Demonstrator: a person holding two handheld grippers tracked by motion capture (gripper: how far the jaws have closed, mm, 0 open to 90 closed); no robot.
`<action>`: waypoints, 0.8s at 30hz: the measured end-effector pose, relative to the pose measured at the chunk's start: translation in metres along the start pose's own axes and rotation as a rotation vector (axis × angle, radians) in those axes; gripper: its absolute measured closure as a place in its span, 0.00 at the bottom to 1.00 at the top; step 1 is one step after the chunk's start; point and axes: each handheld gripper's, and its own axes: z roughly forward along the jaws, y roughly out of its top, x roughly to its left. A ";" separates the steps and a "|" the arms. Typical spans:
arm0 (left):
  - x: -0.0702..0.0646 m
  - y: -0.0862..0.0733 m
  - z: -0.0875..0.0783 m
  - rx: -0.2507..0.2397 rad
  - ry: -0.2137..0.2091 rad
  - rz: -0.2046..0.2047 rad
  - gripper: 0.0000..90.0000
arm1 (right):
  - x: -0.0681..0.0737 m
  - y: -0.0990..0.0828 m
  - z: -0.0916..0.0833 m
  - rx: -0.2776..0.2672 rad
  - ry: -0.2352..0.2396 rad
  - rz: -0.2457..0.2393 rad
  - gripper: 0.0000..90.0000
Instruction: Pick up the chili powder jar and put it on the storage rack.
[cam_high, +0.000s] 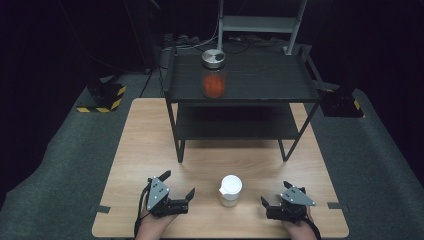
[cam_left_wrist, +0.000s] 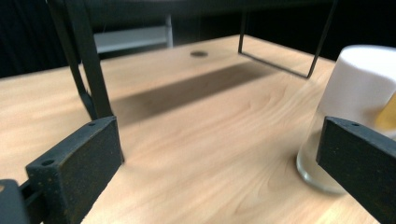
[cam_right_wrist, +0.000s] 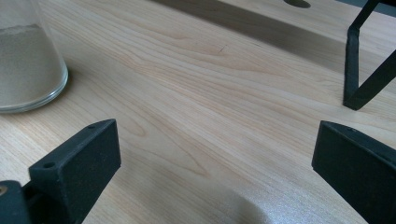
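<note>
Your left tool (cam_high: 179, 187) rests low on the wooden counter (cam_high: 145, 150) at about 7 o'clock in the high view, its jaws spread wide with nothing between them; your right tool (cam_high: 272, 196) sits at about 5 o'clock, its jaws likewise wide apart and empty, with bare wood between them in the right gripper view; between the two tools, close to the near edge at 6 o'clock, stands a small glass jar with a white lid (cam_high: 230, 190), holding a pale, sandy-looking fill (cam_right_wrist: 23, 65); the jar is apart from both tools, just beside the right-hand jaw in the left gripper view (cam_left_wrist: 359, 107) and off at 10 o'clock in the right gripper view; toward 12 o'clock a black two-tier metal shelf (cam_high: 260, 75) stands on the far half of the counter, its legs planted on the wood (cam_right_wrist: 357, 70); on the shelf's top tier, left of centre, a taller glass jar with a silver lid (cam_high: 214, 72) stands upright, with an orange-red content in its lower part; grey carpet (cam_high: 380, 150) surrounds the counter.
</note>
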 end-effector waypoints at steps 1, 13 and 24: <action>0.000 -0.003 0.000 0.012 0.006 0.005 0.00 | 0.000 0.000 0.000 -0.001 0.001 -0.001 0.00; 0.004 -0.013 0.004 0.135 0.035 0.013 0.00 | 0.001 -0.001 -0.001 -0.004 -0.007 0.007 0.00; -0.006 -0.012 0.010 0.189 0.080 0.105 0.00 | 0.000 -0.002 -0.001 -0.011 -0.001 0.006 0.00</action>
